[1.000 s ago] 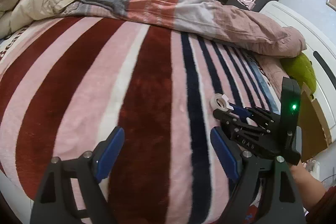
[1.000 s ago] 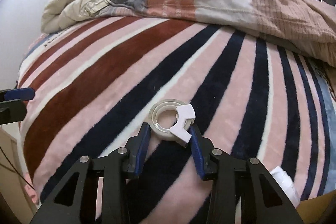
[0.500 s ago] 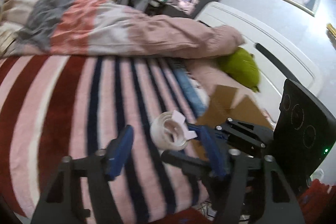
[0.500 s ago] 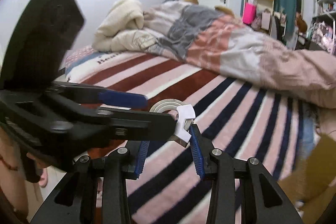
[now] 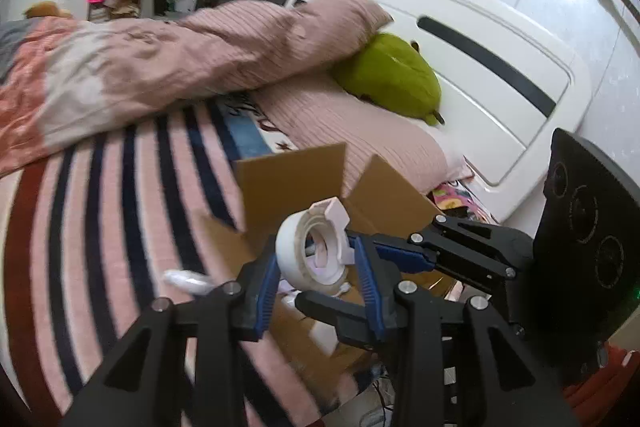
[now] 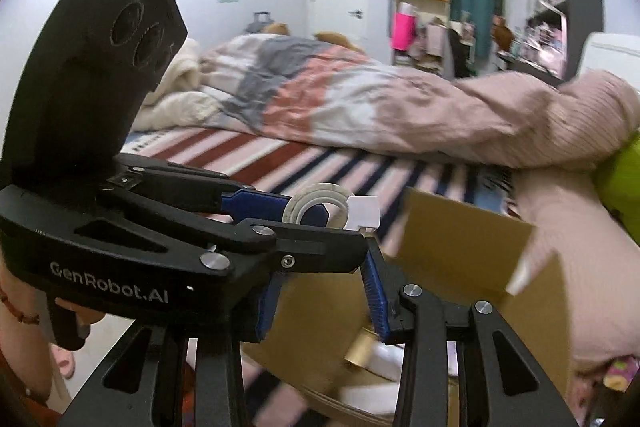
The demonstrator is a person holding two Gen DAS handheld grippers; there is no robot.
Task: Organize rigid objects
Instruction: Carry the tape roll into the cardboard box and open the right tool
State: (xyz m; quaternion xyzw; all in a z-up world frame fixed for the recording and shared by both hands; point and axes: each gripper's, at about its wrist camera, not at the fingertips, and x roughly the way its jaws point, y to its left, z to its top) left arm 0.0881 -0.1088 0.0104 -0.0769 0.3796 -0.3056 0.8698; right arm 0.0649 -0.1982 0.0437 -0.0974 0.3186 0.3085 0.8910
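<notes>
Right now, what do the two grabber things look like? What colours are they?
Both are black plastic with silver bolts and blue ribbed pads on the fingers. The left gripper has white letters reading "GenRobot.AI" on its side and a tall black plate with round dents. The right gripper carries the same kind of plate, with a tiny green light at its edge. A red bead bracelet shows on the person's wrist.

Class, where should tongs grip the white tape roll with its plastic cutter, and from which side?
Pinch the white tape roll across its curved outer rim, clear of the white plastic cutter on top. Come along the hole's axis, where the left tongs sit: its open face looks that way.
</notes>
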